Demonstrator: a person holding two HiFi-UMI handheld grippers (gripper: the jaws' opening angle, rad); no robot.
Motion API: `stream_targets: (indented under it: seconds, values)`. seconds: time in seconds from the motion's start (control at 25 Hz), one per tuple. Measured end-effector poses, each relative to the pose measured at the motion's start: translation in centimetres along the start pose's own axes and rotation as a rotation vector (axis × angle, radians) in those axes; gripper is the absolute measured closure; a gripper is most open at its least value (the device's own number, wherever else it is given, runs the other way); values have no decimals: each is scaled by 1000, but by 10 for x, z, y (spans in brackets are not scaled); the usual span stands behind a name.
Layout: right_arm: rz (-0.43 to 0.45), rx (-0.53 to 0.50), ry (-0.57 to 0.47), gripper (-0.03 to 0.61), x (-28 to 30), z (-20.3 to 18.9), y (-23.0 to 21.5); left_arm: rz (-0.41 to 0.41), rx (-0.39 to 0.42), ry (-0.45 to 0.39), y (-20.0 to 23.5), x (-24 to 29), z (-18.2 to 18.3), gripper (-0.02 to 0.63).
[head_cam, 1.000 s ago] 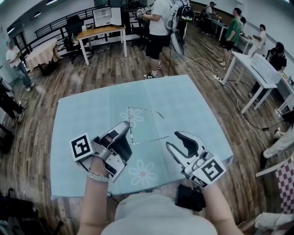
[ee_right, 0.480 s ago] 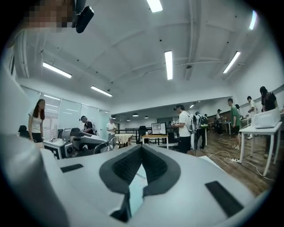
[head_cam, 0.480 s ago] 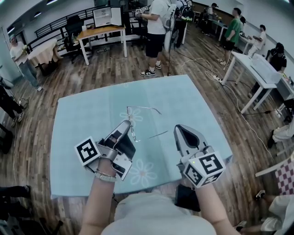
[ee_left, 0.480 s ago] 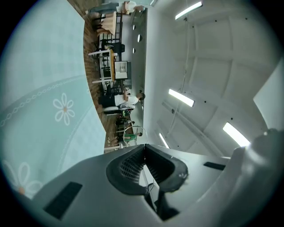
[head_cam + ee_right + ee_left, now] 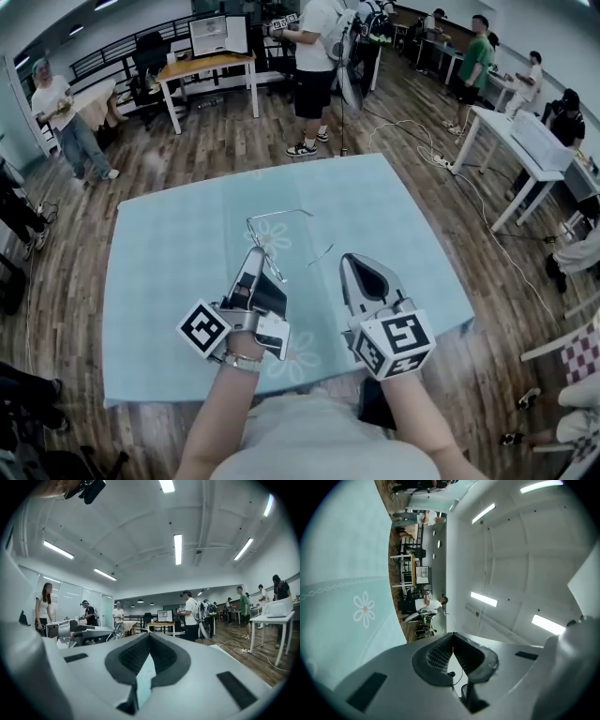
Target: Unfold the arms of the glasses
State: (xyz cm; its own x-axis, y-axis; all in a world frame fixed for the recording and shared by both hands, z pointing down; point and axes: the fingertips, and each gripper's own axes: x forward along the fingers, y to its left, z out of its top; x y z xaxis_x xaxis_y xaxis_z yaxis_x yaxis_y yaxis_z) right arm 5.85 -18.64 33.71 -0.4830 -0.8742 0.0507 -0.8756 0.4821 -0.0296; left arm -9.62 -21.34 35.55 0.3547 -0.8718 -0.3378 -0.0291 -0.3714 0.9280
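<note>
Now the left gripper (image 5: 255, 255) is clamped on the glasses (image 5: 277, 215), holding them up over the middle of the blue-clothed table (image 5: 159, 244). The right gripper (image 5: 349, 261) hovers over the table's near half, jaws pressed together on nothing.

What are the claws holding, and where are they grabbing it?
The left claw pinches the glasses by their thin front frame. The right claw is shut with nothing seen in it.
</note>
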Motion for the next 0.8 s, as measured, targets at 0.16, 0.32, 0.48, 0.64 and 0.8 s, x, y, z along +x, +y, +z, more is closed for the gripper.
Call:
stream_targets:
  seconds: [0.16,0.32,0.48,0.64,0.8]
  values:
    - [-20,18,6,572,7,-12,5,-34,-18,-74,12,-8,6,603]
    - [-14,36,14,572,7,-24,7,-40,-6,-129,21,-16,3,603]
    - [-14,42,14,572,2,-34,6,-28,34,-153,22,-22,-10,603]
    - [-38,16,25,572,5,-40,8,-25,65,-165,20,-23,-7,603]
    - [-57,11,26,572,3,-45,7,-28,62,-167,19,-25,-9,603]
